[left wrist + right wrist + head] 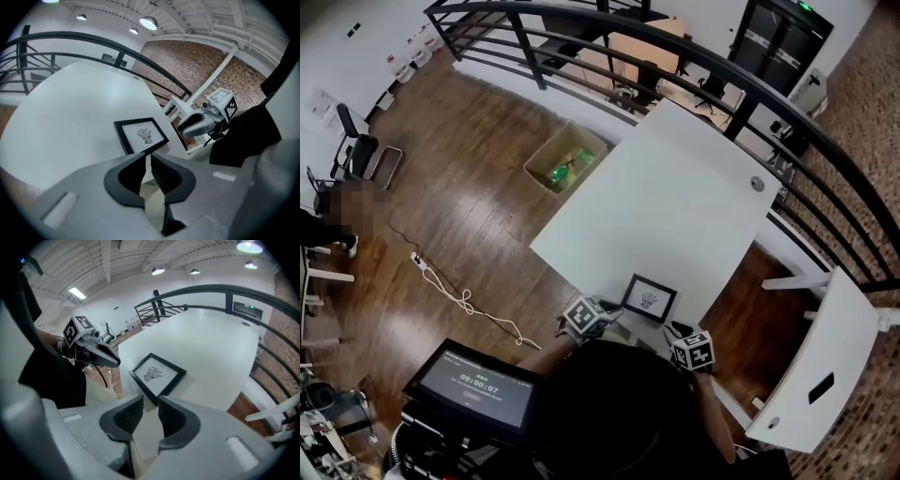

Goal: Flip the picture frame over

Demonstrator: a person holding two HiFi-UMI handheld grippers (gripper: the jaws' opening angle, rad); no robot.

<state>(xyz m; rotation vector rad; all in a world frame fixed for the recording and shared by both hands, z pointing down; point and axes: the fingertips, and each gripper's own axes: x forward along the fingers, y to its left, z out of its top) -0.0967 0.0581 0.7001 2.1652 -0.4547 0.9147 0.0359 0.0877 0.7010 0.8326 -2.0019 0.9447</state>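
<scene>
While the person stands at the near corner of a white desk, the head view looks steeply down on a small black frame lying flat close to that corner, print side up. The left hand-held gripper sits just beside the frame's left edge, and the right hand-held gripper is near its lower right corner. Neither touches it, as far as this view shows.

Left gripper view: the jaws stand only a narrow slit apart, with nothing between them. The frame lies just beyond the tips, and the right hand-held gripper reaches in from the right.

Right gripper view: the jaws are parted more widely, again with nothing between them. The frame lies just ahead, one corner pointing towards the tips. The left hand-held gripper comes in from the left, its tips near the frame's far side.

The flip looks not yet begun. The main risk, as I judge it, is that the frame lies flush on a smooth desk, so a jaw that fails to catch an edge could push it along instead of lifting it. It sits near the desk's edge, so a shove that way could tip it off. The left jaws may also be too narrow to take the moulding.
</scene>
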